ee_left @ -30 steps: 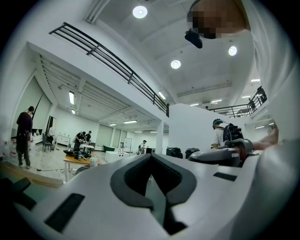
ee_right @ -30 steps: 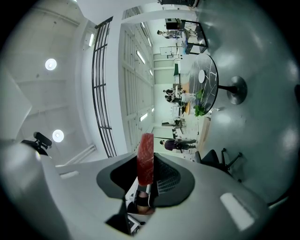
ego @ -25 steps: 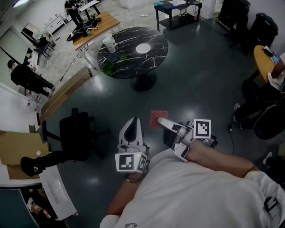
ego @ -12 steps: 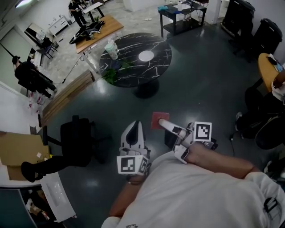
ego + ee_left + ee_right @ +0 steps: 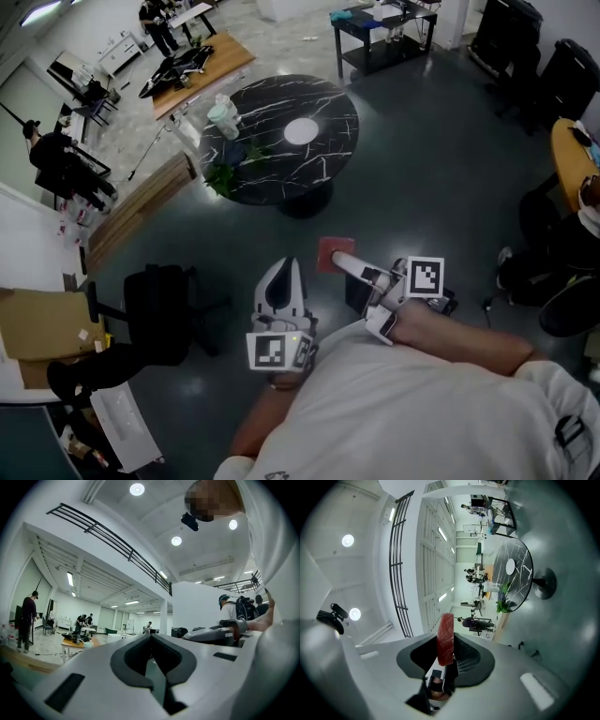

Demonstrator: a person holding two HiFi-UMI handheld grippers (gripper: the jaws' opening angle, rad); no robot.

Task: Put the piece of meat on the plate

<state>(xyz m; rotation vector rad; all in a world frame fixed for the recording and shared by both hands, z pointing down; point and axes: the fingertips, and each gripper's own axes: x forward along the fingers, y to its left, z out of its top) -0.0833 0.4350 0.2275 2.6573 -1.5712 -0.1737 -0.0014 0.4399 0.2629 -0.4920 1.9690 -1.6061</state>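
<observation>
1. Head view: the meat (image 5: 335, 251) is gripped at the tip of the right tongs (image 5: 341, 260), over the floor (image 5: 422, 178) and well short of the round desk (image 5: 272, 159). The left tongs (image 5: 280, 270) are held just beside, to its left. Open floor is seen between tongs and desk. A white plate (image 5: 301, 131) lies near the desk's middle, with a cup (image 5: 222, 114) and a plant (image 5: 228, 157) at its left edge.
2. Left gripper view: the jaws are pressed together and nothing is held.
3. Right gripper view: the jaws are closed on the meat, which stands on edge between them. Desk and plate are seen well ahead.
</observation>
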